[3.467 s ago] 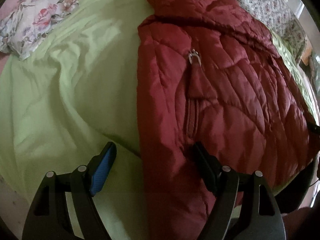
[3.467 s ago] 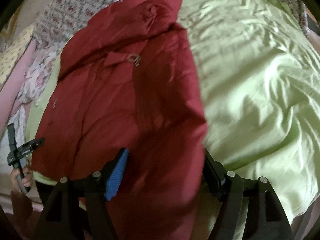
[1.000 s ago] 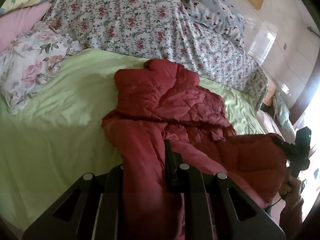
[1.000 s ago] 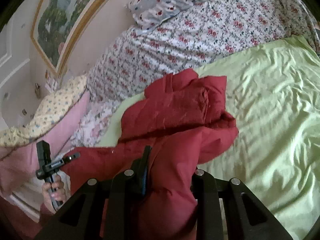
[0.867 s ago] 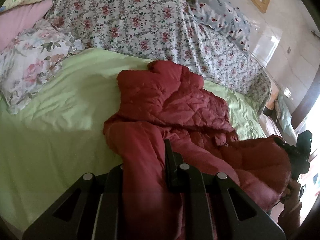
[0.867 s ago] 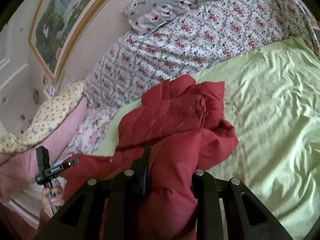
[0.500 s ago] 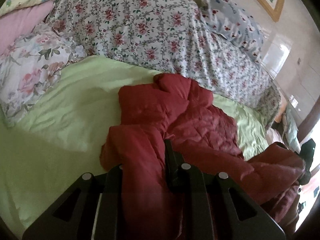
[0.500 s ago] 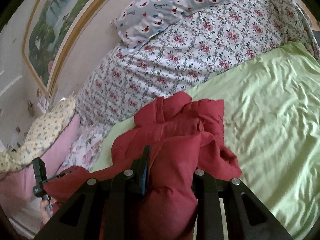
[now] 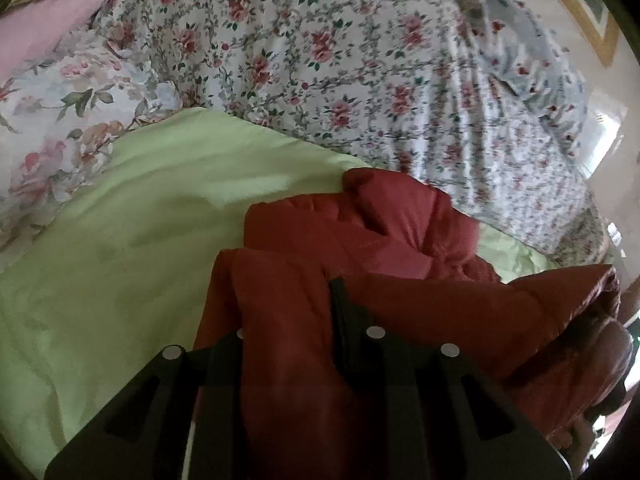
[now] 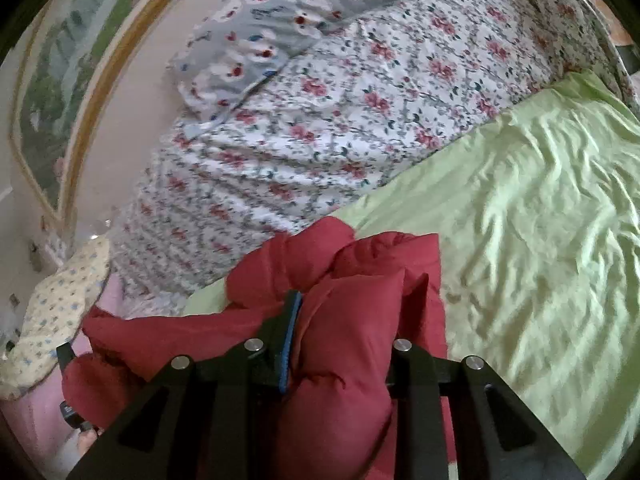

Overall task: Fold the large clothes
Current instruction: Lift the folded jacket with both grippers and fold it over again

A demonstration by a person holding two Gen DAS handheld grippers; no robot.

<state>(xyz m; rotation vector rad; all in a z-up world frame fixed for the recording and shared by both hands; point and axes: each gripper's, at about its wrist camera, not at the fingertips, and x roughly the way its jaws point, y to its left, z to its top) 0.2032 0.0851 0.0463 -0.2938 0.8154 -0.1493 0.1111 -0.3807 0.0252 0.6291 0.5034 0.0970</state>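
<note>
A dark red puffer jacket (image 9: 360,232) lies on a light green bed sheet (image 9: 120,240). My left gripper (image 9: 292,312) is shut on its lower hem, and the cloth bulges up between the fingers. My right gripper (image 10: 340,320) is shut on the other hem corner of the jacket (image 10: 352,280). Both hold the hem lifted over the jacket's upper part, whose collar end (image 10: 304,252) rests on the sheet (image 10: 540,220). The left gripper (image 10: 68,360) shows small at the left edge of the right wrist view.
A floral quilt (image 9: 320,60) is heaped at the head of the bed, with a floral pillow (image 9: 60,112) at the left and a grey patterned pillow (image 10: 288,12) on top. A framed picture (image 10: 52,80) hangs on the wall. Green sheet spreads to the right.
Both grippers closed on the jacket's hem, lifted it and carried it forward toward the collar. The jacket has bunched shorter and the quilt looms closer.
</note>
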